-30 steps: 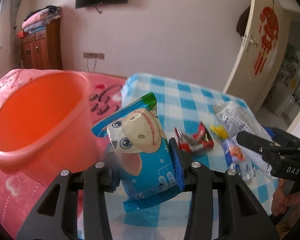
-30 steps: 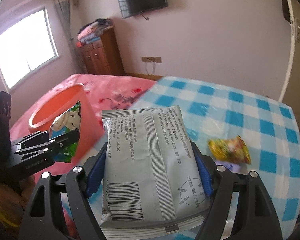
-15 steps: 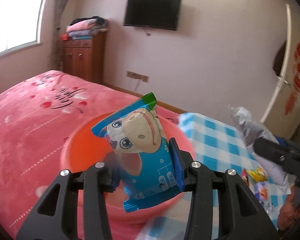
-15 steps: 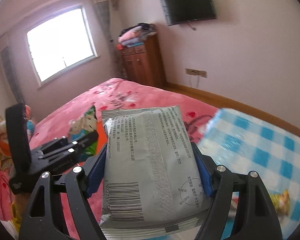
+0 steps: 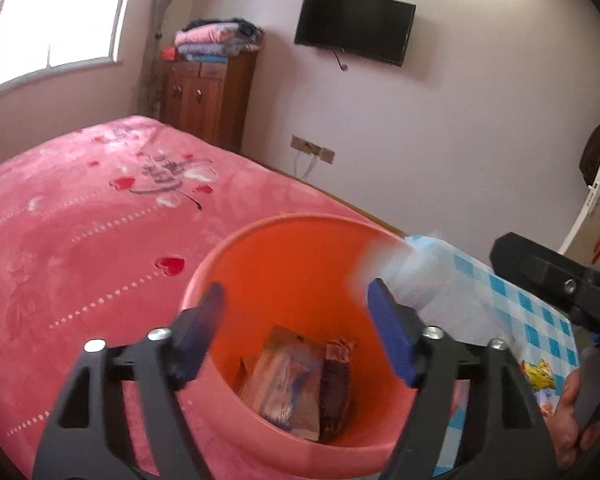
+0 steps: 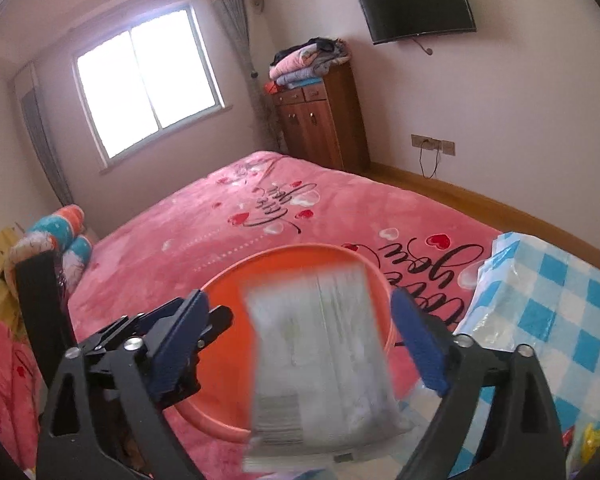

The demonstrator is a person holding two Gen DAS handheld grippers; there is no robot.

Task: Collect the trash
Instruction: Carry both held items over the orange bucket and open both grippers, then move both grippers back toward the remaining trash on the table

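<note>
**Inspector:** Status of both grippers at that moment?

**Operator:** I had the left gripper (image 5: 296, 330) released, fingers wide apart, nothing between them. It hung over the orange basin (image 5: 284, 240). Right gripper (image 6: 300, 344) was likewise spread wide. The silver packet (image 6: 320, 356) sat between its fingers but touched neither pad; blurred, over the basin (image 6: 224, 276) mouth.

**Inspector:** Basin location and contents?

**Operator:** Basin stood on the pink bed (image 5: 80, 220), just beside the bench w/ blue checked cloth (image 5: 540, 308). Inside, at the bottom: a wrapper w/ blue print (image 5: 290, 380), leaning, and a dark brown wrapper (image 5: 336, 384) touching its right side. Couldn't read either label.

**Inspector:** Anything left on the bench?

**Operator:** A yellow wrapper (image 5: 540, 372) near the bench edge, by the right hand (image 5: 572, 412). From the left cam, the silver packet (image 5: 420, 280) showed as a pale smear at the basin's right rim.

**Inspector:** Surroundings?

**Operator:** Wooden cabinet (image 6: 324, 116) w/ folded blankets (image 6: 308, 60) on top, wall TV (image 6: 416, 0), window (image 6: 148, 76).
</note>
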